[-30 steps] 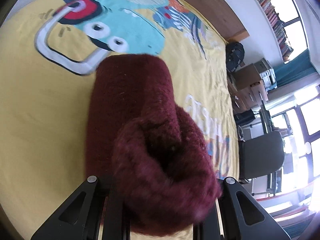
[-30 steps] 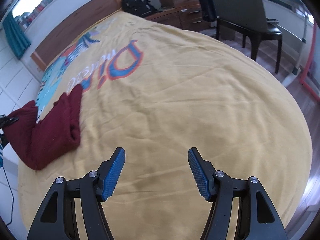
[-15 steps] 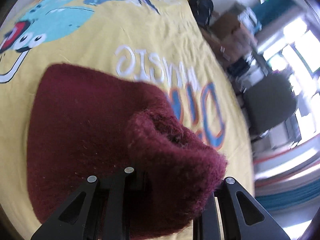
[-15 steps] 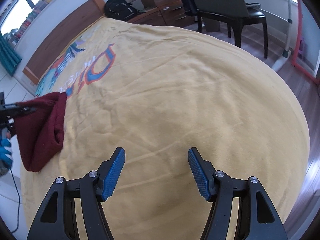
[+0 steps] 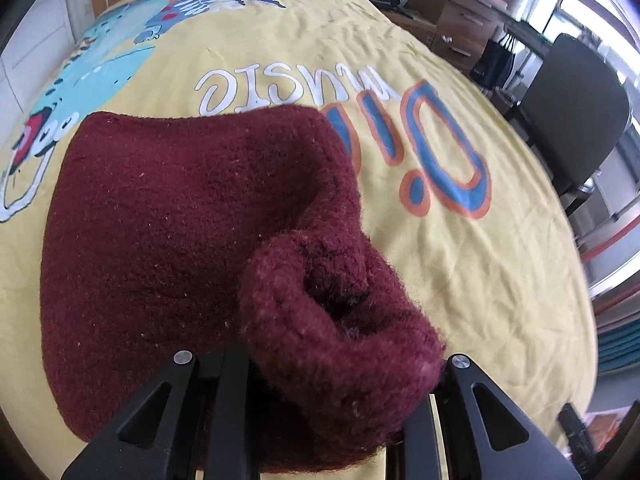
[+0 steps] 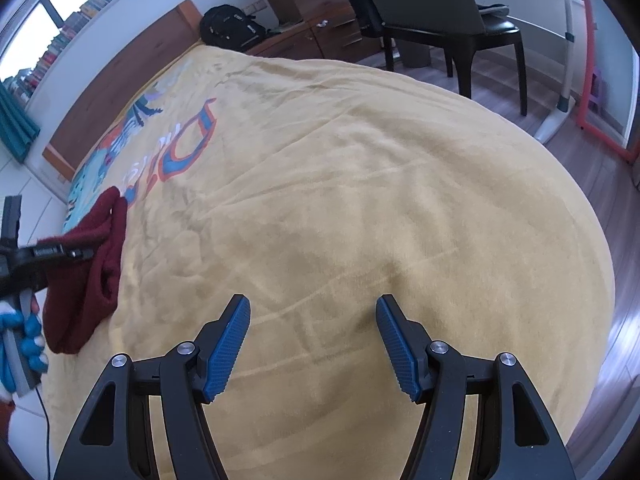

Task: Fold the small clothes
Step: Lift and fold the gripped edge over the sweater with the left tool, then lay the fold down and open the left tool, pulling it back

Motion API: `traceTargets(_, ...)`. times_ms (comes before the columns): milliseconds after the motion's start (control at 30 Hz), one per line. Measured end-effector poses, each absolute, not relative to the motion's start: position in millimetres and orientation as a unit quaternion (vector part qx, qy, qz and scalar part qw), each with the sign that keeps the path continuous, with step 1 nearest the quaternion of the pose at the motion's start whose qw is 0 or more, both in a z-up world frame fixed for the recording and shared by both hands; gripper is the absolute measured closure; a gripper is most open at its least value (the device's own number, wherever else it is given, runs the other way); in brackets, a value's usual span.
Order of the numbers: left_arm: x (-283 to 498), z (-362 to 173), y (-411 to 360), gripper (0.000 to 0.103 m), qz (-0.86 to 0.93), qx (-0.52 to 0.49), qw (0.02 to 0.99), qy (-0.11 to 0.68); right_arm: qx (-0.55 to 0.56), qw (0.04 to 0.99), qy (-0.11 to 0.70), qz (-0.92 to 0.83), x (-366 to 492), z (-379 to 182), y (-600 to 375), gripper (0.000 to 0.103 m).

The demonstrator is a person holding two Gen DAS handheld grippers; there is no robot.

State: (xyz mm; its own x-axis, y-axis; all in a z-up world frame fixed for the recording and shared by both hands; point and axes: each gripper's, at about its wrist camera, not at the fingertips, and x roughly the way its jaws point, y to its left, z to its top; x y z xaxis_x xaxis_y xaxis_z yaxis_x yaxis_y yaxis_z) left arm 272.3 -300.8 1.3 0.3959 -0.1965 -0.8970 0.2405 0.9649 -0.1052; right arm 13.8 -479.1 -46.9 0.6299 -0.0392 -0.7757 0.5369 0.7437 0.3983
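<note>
The left wrist view looks steeply down along its gripper, close over a maroon knit garment (image 5: 192,240) on the yellow bedspread (image 5: 460,280). The right wrist view looks across the same bedspread (image 6: 360,200) from farther back, catching that garment (image 6: 92,272) at its left edge.

bedspread: yellow fleece with cartoon print (image 6: 360,200)
chair: dark leather, one o'clock (image 6: 440,12)
backpack: black fabric, eleven o'clock (image 6: 230,24)

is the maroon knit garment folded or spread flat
Partly folded: the maroon knit garment has one edge pinched up by the left gripper, doubled over itself on the yellow blanket.
</note>
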Motion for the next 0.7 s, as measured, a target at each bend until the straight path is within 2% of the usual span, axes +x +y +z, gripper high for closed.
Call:
traceTargets(100, 266, -6, -314, 0.086, -0.119, 0.073, 0.839, 0.525, 0.324, 0.846, 0.384, -0.179, 13, -46, -480, 0.036)
traceTargets(267, 257, -13, -330, 0.078, -0.111, 0.114, 0.841, 0.517, 0.334, 0.846, 0.373, -0.183, 13, -46, -475, 0.036)
traceTargets(333, 254, -13, -334, 0.070, -0.113, 0.118, 0.839, 0.519, 0.332, 0.847, 0.373, -0.181, 15, -46, -473, 0.036)
traceTargets(500, 242, -12, -342, 0.060, -0.121, 0.124, 0.835, 0.522, 0.332, 0.848, 0.374, -0.176, 14, -45, -471, 0.036)
traceTargets(700, 232, -7, -344, 0.059, -0.133, 0.119, 0.831, 0.526, 0.324, 0.849, 0.380, -0.173, 9, -43, -468, 0.036)
